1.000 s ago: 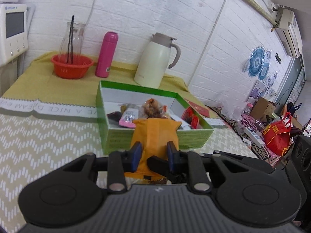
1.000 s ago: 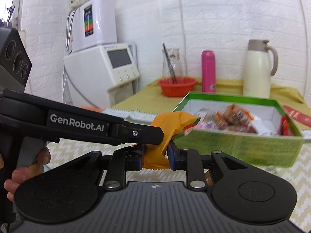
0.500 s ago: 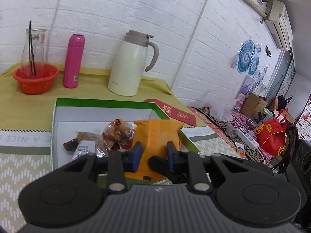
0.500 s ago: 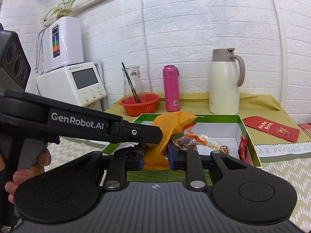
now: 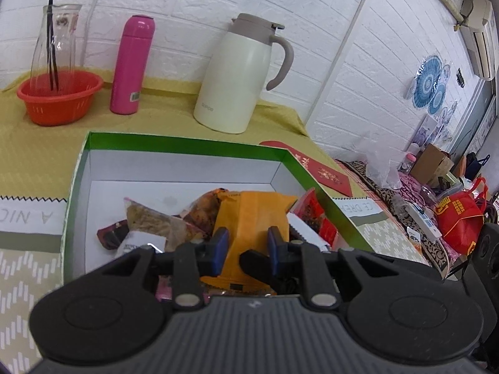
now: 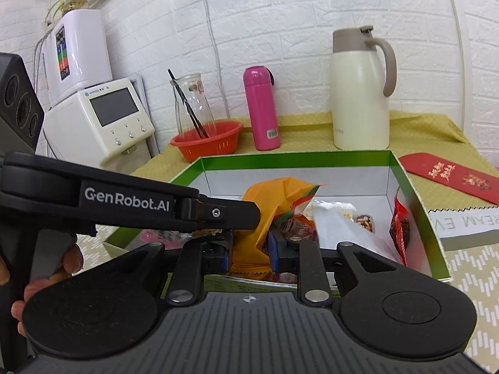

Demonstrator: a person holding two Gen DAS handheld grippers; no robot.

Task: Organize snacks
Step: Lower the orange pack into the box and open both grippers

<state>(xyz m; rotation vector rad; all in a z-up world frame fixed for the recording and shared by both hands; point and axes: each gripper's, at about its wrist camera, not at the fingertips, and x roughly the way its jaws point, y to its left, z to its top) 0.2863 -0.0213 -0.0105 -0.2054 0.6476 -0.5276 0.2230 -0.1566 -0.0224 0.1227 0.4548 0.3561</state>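
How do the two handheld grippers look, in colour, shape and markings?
Both the left gripper and the right gripper are matte black, with ribbed bodies, two round discs, silver pivot screws and blue finger pads. White "GenRobot.AI" lettering marks the left gripper's side. No cables show.

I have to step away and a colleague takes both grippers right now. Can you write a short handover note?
Left gripper: shut on the orange snack bag.
Right gripper: shut on the same orange snack bag, so both hold it.
The bag hangs over the green box, above the other snacks already lying inside.
Done: several snacks are in the box, and the bag is over it.
Left: lower the bag in, open both grippers, pull back. No loose snacks show on the table.
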